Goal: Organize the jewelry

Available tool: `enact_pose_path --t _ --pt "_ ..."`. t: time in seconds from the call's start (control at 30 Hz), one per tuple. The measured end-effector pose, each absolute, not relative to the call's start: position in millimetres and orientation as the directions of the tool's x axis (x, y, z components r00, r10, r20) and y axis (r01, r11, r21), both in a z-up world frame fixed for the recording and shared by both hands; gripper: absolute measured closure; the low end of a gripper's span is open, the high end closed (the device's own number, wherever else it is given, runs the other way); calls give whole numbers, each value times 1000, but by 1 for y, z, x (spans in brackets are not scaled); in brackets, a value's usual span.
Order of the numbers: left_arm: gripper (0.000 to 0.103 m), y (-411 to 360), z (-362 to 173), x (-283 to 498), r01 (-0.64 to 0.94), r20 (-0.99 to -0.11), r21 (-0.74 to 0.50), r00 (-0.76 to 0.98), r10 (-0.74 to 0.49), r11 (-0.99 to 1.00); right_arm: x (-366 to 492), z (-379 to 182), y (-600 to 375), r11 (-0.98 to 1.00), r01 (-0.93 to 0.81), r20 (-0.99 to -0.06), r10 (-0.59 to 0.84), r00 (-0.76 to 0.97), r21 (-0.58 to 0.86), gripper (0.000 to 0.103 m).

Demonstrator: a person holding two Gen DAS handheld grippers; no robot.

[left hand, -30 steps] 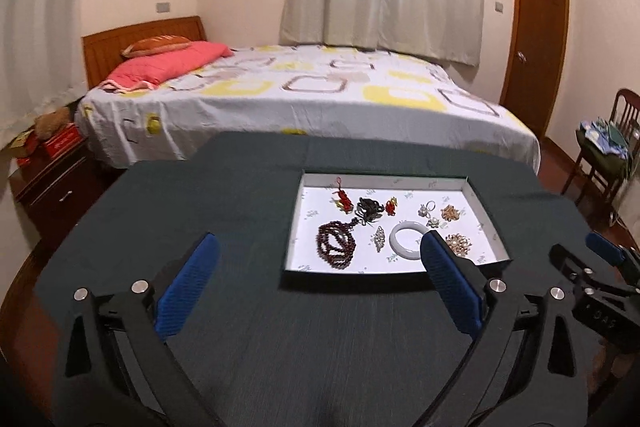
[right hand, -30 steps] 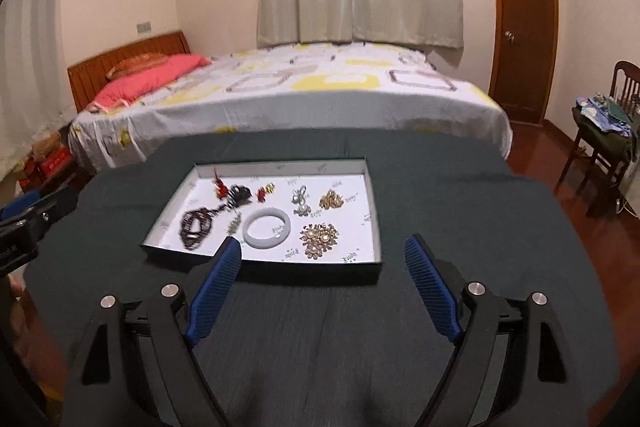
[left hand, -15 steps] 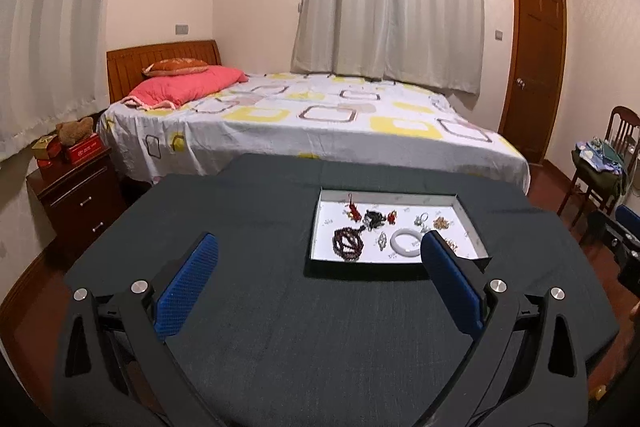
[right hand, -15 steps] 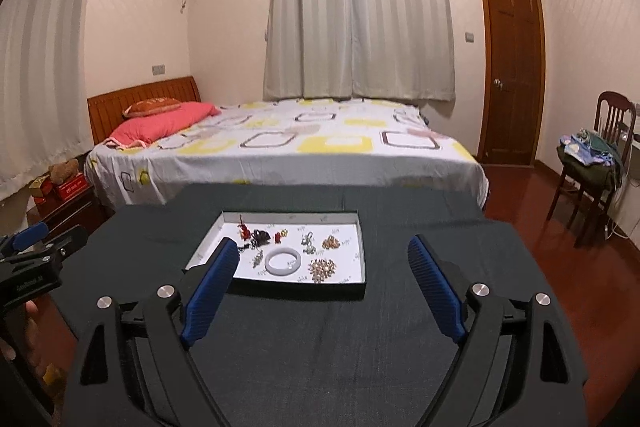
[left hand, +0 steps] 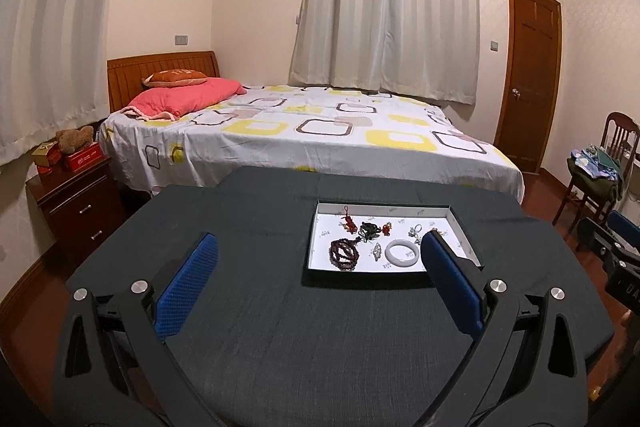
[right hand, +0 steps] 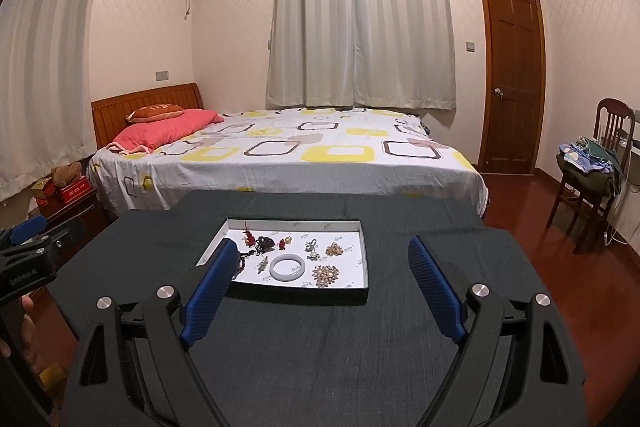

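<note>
1. Both grippers now sit farther back from the tray and higher than a second ago: it looks smaller in each wrist view, and more of the bedroom shows above it.
2. That retreat suggests either a pause between steps or a finished job; nothing has left the tray, so I judge the sorting either done in place or not yet begun.
3. Left gripper is spread wide and empty, hovering over the dark table, well short of the tray.
4. Right gripper is likewise wide with nothing between its pads; from its view its left finger overlaps the tray's near left corner.
5. One shallow white-floored tray holds all the jewelry, lying loose and mostly apart:
   - a white bangle near the front
   - dark beads front left
   - a gold brooch front right
   - a red charm and a black piece toward the back
   - small silver and gold bits at the right.
6. No other container is in view.
</note>
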State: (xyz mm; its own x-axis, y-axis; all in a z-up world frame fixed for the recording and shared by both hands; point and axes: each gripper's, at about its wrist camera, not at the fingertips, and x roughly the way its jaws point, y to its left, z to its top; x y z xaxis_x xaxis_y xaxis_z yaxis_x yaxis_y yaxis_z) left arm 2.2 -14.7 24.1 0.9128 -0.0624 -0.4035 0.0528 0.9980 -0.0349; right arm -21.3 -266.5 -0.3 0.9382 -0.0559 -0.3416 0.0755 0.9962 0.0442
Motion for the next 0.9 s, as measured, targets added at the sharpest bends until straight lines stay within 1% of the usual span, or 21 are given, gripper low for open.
enact_pose_path --t 0.9 --pt "4 -14 23 4 52 -411 -41 909 -64 998 -21 -2 -264 997 67 -347 -48 937 44 19"
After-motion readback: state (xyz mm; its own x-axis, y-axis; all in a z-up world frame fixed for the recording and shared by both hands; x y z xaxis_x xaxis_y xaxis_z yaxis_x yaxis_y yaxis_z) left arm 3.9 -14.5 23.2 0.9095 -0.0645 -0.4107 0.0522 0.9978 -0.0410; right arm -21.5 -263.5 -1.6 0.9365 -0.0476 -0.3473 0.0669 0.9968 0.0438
